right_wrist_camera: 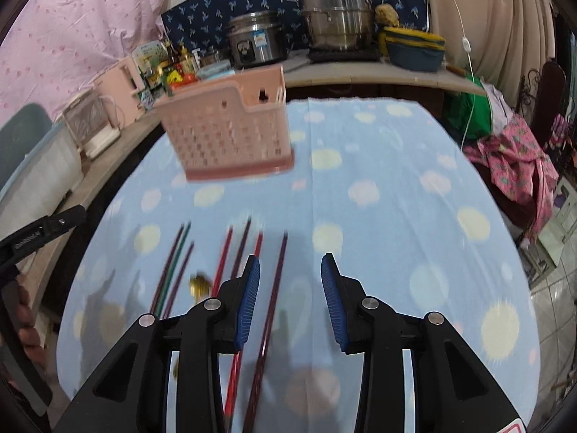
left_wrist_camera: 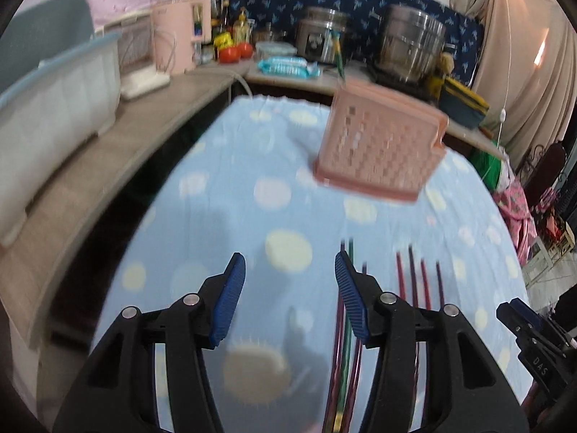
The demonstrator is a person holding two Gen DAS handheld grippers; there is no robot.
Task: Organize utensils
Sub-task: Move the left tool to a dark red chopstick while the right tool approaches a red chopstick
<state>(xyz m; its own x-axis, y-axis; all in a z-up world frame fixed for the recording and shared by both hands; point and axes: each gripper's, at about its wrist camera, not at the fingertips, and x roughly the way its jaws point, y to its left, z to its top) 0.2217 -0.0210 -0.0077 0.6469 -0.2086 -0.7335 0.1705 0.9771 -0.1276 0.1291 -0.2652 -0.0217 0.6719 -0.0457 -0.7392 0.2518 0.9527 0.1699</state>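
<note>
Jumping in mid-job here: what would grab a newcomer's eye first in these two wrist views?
First, the pink perforated basket standing on the far part of the blue dotted tablecloth. Next, the loose row of colored chopsticks lying on the cloth nearer the cameras, with the open left gripper and open right gripper above them. Steel pots line the counter behind.

Both wrist views look forward over the shared dotted tablecloth [left_wrist_camera: 230, 151] toward the basket [right_wrist_camera: 230, 126].

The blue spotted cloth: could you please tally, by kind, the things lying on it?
Chopsticks: 7
Pink basket: 1
Small gold item, too blurred to identify: 1
Total: 9
</note>
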